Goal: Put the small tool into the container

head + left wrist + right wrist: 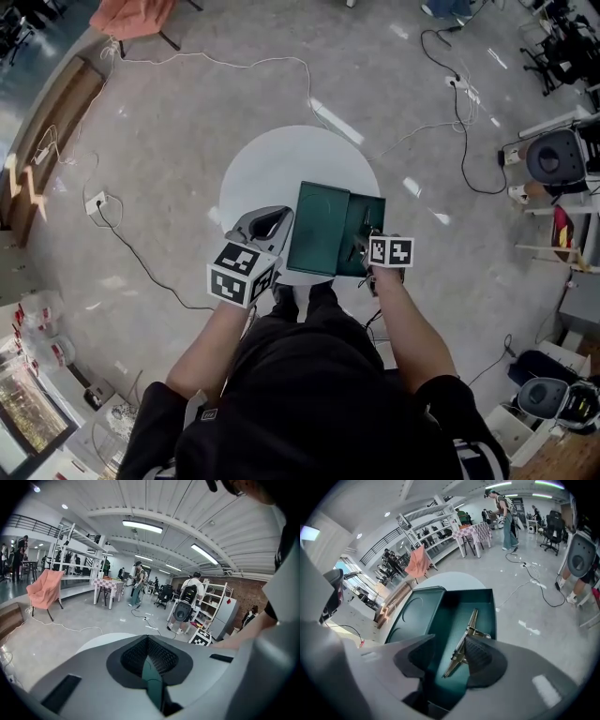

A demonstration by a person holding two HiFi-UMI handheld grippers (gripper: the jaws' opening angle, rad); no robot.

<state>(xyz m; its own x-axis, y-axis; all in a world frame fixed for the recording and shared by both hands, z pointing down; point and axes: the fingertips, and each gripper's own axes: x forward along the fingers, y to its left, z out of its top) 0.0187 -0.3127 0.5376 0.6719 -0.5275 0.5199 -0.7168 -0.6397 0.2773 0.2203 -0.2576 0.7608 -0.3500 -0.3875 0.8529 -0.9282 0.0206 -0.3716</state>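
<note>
A dark green container (371,208) stands on the round white table (281,164), its lid (319,230) swung open to the left. My left gripper (272,225) is at the lid's left edge. In the left gripper view the jaws (149,660) are closed on a thin green edge (152,679) of that lid. My right gripper (449,652) hangs open over the box (483,604). The small metal tool (468,632) lies on the box floor, close beside the right pad (483,657), with no pad pressing on it.
Cables (459,103) trail over the shiny floor around the table. A pink chair (44,590) stands far left. Shelving (213,606) and a machine (555,155) stand to the right. People stand far across the hall.
</note>
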